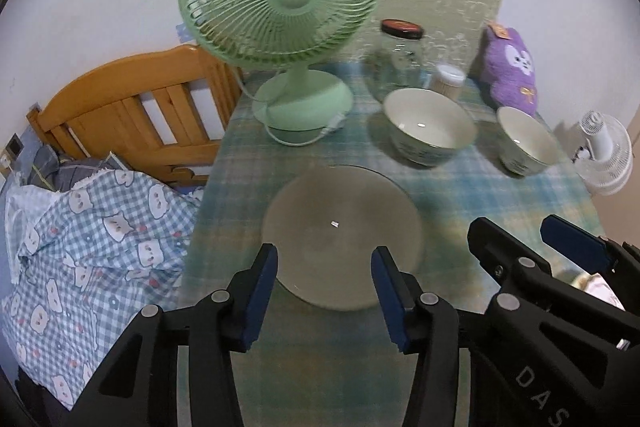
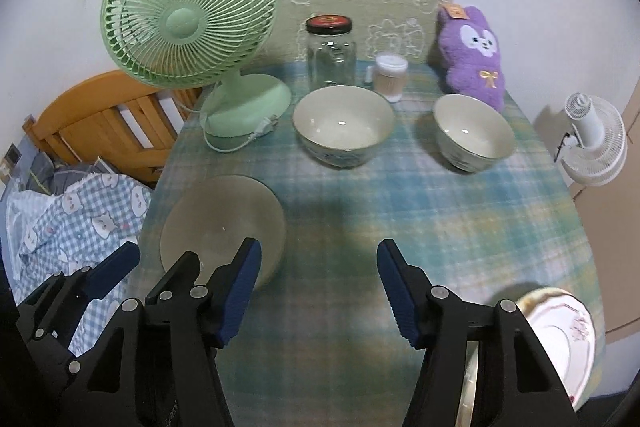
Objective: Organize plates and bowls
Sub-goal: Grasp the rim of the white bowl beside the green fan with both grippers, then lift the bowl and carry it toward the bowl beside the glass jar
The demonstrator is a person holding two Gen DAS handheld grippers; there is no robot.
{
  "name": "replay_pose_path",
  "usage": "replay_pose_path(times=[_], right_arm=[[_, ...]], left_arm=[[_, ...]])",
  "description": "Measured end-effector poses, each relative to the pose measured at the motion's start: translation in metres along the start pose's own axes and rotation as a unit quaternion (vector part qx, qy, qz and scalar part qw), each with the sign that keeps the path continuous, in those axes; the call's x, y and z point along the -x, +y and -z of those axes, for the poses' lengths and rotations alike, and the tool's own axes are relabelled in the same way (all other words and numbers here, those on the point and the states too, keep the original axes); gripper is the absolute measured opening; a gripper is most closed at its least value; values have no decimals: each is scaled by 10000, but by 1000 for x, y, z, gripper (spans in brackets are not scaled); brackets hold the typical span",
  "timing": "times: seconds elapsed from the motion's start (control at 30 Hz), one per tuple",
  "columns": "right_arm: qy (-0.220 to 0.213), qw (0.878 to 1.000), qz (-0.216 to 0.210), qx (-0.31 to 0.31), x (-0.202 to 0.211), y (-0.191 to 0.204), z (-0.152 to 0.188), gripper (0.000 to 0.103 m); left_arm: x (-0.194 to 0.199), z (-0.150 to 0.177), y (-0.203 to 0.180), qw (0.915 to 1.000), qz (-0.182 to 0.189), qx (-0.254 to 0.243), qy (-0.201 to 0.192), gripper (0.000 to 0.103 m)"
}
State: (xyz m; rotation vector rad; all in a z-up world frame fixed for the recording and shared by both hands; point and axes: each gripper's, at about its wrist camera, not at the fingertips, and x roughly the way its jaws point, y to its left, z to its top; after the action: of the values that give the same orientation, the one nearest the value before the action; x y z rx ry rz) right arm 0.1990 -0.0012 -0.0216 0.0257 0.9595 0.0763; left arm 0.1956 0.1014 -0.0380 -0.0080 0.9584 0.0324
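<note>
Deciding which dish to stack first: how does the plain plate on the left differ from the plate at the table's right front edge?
The plain plate is an unpatterned grey-beige; the floral plate is white with a pink flower print and a trimmed rim. The plain plate lies fully on the tablecloth, just ahead of the left gripper; the floral plate sits at the near right edge, partly hidden behind the right gripper. Both are round, empty and ungripped.

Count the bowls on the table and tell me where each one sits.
2. The larger bowl stands in front of the glass jar; the smaller bowl stands to its right, before the purple plush toy. None looks hidden.
</note>
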Motion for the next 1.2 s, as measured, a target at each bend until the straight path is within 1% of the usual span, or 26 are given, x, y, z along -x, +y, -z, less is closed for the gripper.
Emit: replay_pose_path(times=[0.07,0.1,0.13,0.2,0.33,0.4,0.47,0.53,0.63,0.77,0.87,1.2], right_arm=[[38,10000,4,-26,-10,7,-4,64],[58,10000,5,-44,-15,9,-5,64],[113,9999,17,-85,-23,12,-7,64],[202,9997,-8,-151,-33,14,-10,59],[326,9991,65,-259,-56,20,-12,57],[375,9989,95,-264,-63,22,-11,54],[437,9986,118,-290,-72,24,-12,53],[505,9982,120,-307,-80,26,-13,47],[593,9976,141,-322,-88,28,-13,41],[666,9971,137,-331,-94,29,-12,27],[714,9969,125,-306,-96,29,-13,21],[788,9962,173,-322,-87,28,-7,21]], left_arm=[[-10,-4,7,10000,-33,-2,30,49],[-14,-5,10,10000,-38,-14,52,46],[-21,-7,13,9999,-63,-23,89,42],[-30,-9,16,9998,-155,-51,113,41],[-48,-11,24,9996,-167,-48,232,41],[-57,-12,29,9994,-212,-43,273,40],[-66,-12,32,9992,-227,-27,334,39],[-73,-12,35,9990,-215,6,402,38],[-83,-12,36,9986,-189,7,493,32],[-90,-11,36,9983,-130,-16,563,19],[-90,-11,35,9984,-176,-15,537,18],[-83,-8,34,9982,-119,15,595,17]])
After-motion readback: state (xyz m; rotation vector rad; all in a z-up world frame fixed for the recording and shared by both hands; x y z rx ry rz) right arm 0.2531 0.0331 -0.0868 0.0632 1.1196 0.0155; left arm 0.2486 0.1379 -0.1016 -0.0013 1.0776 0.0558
